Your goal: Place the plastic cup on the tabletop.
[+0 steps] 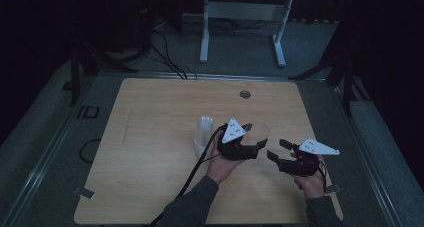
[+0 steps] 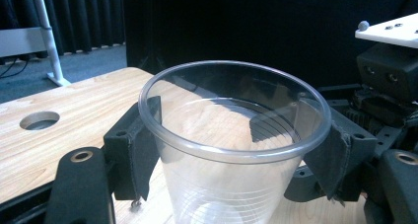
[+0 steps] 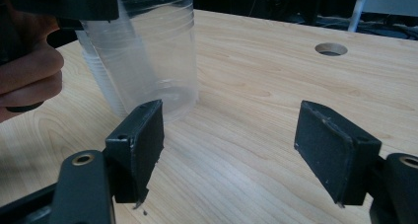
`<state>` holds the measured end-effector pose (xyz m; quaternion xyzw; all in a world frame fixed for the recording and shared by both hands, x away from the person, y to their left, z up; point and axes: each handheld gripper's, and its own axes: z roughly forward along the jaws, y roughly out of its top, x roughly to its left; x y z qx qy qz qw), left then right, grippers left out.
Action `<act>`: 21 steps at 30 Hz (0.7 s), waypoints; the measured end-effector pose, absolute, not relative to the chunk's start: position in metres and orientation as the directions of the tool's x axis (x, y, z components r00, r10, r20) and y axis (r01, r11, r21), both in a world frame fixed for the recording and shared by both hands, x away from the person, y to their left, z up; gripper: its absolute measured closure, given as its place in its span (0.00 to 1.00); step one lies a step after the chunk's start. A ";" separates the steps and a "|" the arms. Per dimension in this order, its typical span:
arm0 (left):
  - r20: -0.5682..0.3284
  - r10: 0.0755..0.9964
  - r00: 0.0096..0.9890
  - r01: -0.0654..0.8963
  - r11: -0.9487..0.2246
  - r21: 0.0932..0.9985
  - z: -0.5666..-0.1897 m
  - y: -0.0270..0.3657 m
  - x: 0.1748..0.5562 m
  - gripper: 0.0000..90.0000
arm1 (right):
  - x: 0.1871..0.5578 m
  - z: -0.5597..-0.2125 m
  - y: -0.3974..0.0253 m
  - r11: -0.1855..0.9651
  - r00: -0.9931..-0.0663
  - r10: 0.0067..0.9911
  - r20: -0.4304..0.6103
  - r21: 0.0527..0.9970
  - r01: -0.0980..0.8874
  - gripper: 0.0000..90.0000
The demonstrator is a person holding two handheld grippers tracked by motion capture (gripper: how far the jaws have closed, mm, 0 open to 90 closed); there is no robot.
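Dark curtains and a dim floor ring the wooden table (image 1: 150,137), so little stands out beyond its pale top. My left gripper (image 2: 231,150) is clamped on the clear plastic cup (image 2: 231,135), one pad on each side just under the rim; in the high view that cup (image 1: 257,132) sits right of the table's middle, with a stack of cups (image 1: 203,134) just beside it at its nine o'clock. My right gripper (image 3: 231,150) hangs released, jaws wide apart and holding nothing, with the cup at its eleven o'clock.

My worry is the thin wall: squeeze harder and it could buckle or pop out of the pads, and a tilt could knock the neighbouring stack over. If I bring the right gripper in carelessly, it may bump the cup.

Clear plastic against this gloom hides edges. I cannot tell whether the cup's base touches the table, or how many cups are nested in the stack.
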<state>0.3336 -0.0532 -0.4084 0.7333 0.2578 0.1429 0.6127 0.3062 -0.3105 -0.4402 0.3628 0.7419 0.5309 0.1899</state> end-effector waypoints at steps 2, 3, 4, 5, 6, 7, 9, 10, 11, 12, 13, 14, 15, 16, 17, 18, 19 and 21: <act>-0.103 0.556 0.825 0.202 -0.118 0.972 -0.409 -0.053 0.334 0.31 | 0.306 -0.441 -0.311 0.172 -0.664 0.740 0.105 0.925 0.338 0.30; -0.100 0.556 0.825 0.199 -0.120 0.973 -0.409 -0.053 0.334 0.31 | 0.306 -0.441 -0.310 0.172 -0.664 0.740 0.105 0.925 0.338 0.30; -0.099 0.557 0.825 0.198 -0.120 0.973 -0.409 -0.053 0.333 0.31 | 0.306 -0.442 -0.310 0.171 -0.664 0.740 0.107 0.925 0.340 0.30; -0.099 0.557 0.824 0.198 -0.120 0.973 -0.409 -0.053 0.333 0.31 | 0.306 -0.442 -0.310 0.171 -0.664 0.740 0.107 0.925 0.340 0.30; -0.099 0.558 0.824 0.197 -0.119 0.973 -0.410 -0.053 0.333 0.31 | 0.306 -0.442 -0.310 0.171 -0.664 0.740 0.107 0.925 0.340 0.30; -0.099 0.558 0.824 0.197 -0.119 0.973 -0.410 -0.053 0.333 0.31 | 0.306 -0.442 -0.310 0.171 -0.664 0.740 0.107 0.925 0.340 0.30; -0.094 0.560 0.823 0.193 -0.121 0.974 -0.410 -0.053 0.332 0.31 | 0.306 -0.442 -0.310 0.171 -0.664 0.740 0.107 0.925 0.339 0.30; -0.093 0.560 0.823 0.192 -0.120 0.974 -0.410 -0.053 0.332 0.31 | 0.306 -0.442 -0.311 0.170 -0.664 0.740 0.108 0.925 0.339 0.30; -0.092 0.561 0.823 0.190 -0.119 0.975 -0.410 -0.053 0.332 0.31 | 0.306 -0.442 -0.311 0.169 -0.663 0.741 0.108 0.925 0.340 0.30; -0.092 0.562 0.822 0.189 -0.117 0.975 -0.410 -0.053 0.332 0.31 | 0.306 -0.442 -0.311 0.167 -0.662 0.742 0.108 0.926 0.339 0.30; -0.092 0.562 0.822 0.189 -0.116 0.975 -0.411 -0.053 0.332 0.31 | 0.306 -0.442 -0.311 0.165 -0.660 0.744 0.108 0.926 0.338 0.30; -0.091 0.563 0.822 0.188 -0.117 0.975 -0.411 -0.053 0.331 0.31 | 0.306 -0.443 -0.312 0.163 -0.659 0.744 0.108 0.928 0.336 0.30; -0.088 0.564 0.821 0.186 -0.118 0.975 -0.411 -0.053 0.331 0.31 | 0.305 -0.443 -0.312 0.160 -0.658 0.745 0.110 0.928 0.336 0.30; -0.086 0.565 0.821 0.184 -0.119 0.976 -0.411 -0.053 0.331 0.31 | 0.305 -0.443 -0.312 0.160 -0.657 0.746 0.109 0.929 0.335 0.30; -0.086 0.565 0.820 0.183 -0.118 0.976 -0.412 -0.053 0.331 0.31 | 0.305 -0.443 -0.312 0.159 -0.656 0.747 0.108 0.929 0.334 0.30; -0.084 0.565 0.821 0.182 -0.120 0.976 -0.412 -0.053 0.331 0.31 | 0.305 -0.443 -0.313 0.156 -0.654 0.749 0.110 0.929 0.335 0.30; -0.084 0.566 0.820 0.182 -0.120 0.976 -0.412 -0.053 0.331 0.31 | 0.305 -0.443 -0.313 0.155 -0.654 0.748 0.109 0.931 0.332 0.30; -0.086 0.566 0.820 0.185 -0.118 0.976 -0.413 -0.054 0.330 0.31 | 0.304 -0.443 -0.313 0.152 -0.655 0.748 0.111 0.932 0.331 0.30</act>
